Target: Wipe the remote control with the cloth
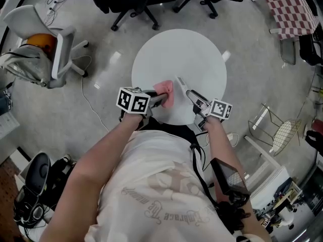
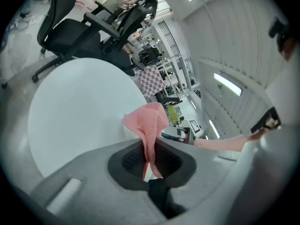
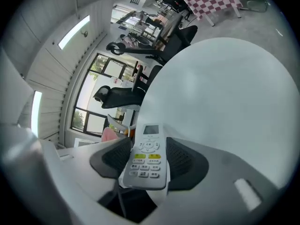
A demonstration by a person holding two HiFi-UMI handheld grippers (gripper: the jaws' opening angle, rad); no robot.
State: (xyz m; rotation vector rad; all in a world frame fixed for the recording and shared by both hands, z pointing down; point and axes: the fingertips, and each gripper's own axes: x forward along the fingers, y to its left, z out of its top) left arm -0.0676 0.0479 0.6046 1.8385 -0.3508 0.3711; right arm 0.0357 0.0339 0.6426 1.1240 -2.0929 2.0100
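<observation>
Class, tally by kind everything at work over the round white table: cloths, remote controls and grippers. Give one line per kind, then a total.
pink cloth: 1
remote control: 1
grippers: 2 (left gripper, right gripper)
Total: 4

Holds both tools out ahead on bare forearms (image 1: 96, 153), tips angled toward each other.
Clamps the left tool (image 1: 162, 99) tight on a crumpled pink cloth (image 2: 149, 125), fabric poking out past the pads; grips a slim white remote control (image 3: 144, 163) by its long edges in the right tool (image 1: 192, 95), keypad facing up.
</observation>
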